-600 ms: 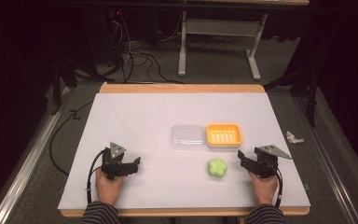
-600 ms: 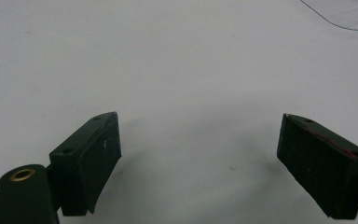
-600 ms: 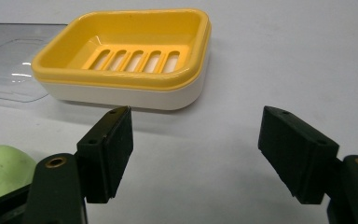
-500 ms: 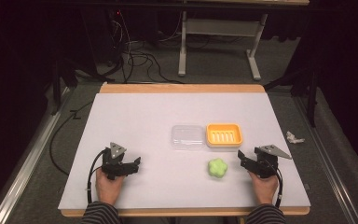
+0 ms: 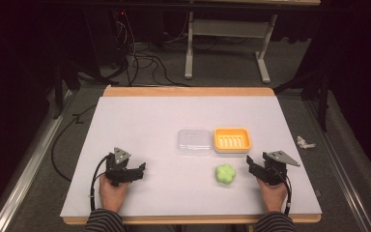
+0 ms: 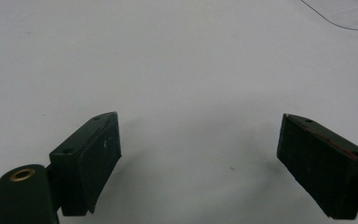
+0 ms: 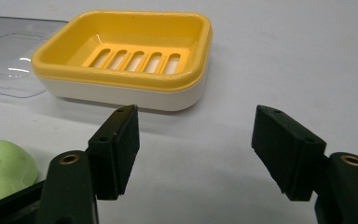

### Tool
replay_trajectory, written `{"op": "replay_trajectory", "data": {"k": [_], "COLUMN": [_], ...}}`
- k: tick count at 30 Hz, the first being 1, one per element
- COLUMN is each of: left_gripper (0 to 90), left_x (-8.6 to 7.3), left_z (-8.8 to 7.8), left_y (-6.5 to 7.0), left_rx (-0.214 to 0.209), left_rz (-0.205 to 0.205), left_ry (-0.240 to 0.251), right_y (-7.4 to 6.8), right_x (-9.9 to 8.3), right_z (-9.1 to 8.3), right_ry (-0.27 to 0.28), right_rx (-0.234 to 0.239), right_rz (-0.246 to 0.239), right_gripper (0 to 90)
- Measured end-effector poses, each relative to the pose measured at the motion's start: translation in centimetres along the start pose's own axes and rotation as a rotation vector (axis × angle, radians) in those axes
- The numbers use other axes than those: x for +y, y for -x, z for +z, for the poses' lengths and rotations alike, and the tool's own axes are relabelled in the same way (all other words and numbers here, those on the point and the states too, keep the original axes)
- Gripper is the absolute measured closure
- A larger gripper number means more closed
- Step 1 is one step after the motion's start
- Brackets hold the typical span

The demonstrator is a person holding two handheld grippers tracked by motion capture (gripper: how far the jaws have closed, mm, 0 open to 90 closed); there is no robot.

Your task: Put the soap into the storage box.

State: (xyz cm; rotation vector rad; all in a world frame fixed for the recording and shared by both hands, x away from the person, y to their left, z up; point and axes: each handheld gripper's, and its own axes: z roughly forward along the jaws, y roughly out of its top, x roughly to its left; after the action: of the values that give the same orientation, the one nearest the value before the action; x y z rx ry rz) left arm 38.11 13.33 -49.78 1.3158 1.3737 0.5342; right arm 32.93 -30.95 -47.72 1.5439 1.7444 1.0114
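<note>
Between both gaping tools [image 5: 142, 168] [image 5: 249, 162], bare white table [image 5: 140, 125], green soap [image 5: 225, 174].

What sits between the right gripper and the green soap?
Nothing: in the high view, only bare white tabletop separates the right gripper from the green flower-shaped soap.

Left gripper [image 6: 198, 154] fingers [image 6: 91, 161] spread wide over bare white table [image 6: 168, 70] (clear lid [image 6: 349, 11] edge top right).

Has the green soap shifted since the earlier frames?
No. The green soap sits just below the yellow soap dish, as before.
</note>
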Motion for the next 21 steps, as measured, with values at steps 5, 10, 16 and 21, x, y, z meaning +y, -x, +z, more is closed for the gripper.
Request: {"op": "replay_trajectory", "data": {"k": [5, 10, 16, 21], "left_gripper": [14.0, 13.9, 14.0, 14.0], "left_x": [0.04, 0.04, 0.04, 0.04], "left_z": [0.00, -0.02, 0.00, -0.01], "left_y": [-0.04, -0.04, -0.04, -0.04], "left_rx": [-0.003, -0.006, -0.006, -0.006], "left_rz": [-0.005, -0.004, -0.005, -0.001], "left_ry": [-0.003, -0.004, -0.005, -0.007], "right_y": [0.07, -0.26, -0.19, -0.51], "right_x": [0.00, 0.06, 0.17, 0.11], "right_z": [-0.06, -0.10, -0.37, -0.66], "right_ry": [0.003, -0.001, 0.000, -0.009], "right_rx": [0.006, 0.010, 0.022, 0.037], "right_rz": [0.005, -0.017, -0.008, -0.034], "right_gripper": [33.8, 35.2, 35.3, 35.3]}}
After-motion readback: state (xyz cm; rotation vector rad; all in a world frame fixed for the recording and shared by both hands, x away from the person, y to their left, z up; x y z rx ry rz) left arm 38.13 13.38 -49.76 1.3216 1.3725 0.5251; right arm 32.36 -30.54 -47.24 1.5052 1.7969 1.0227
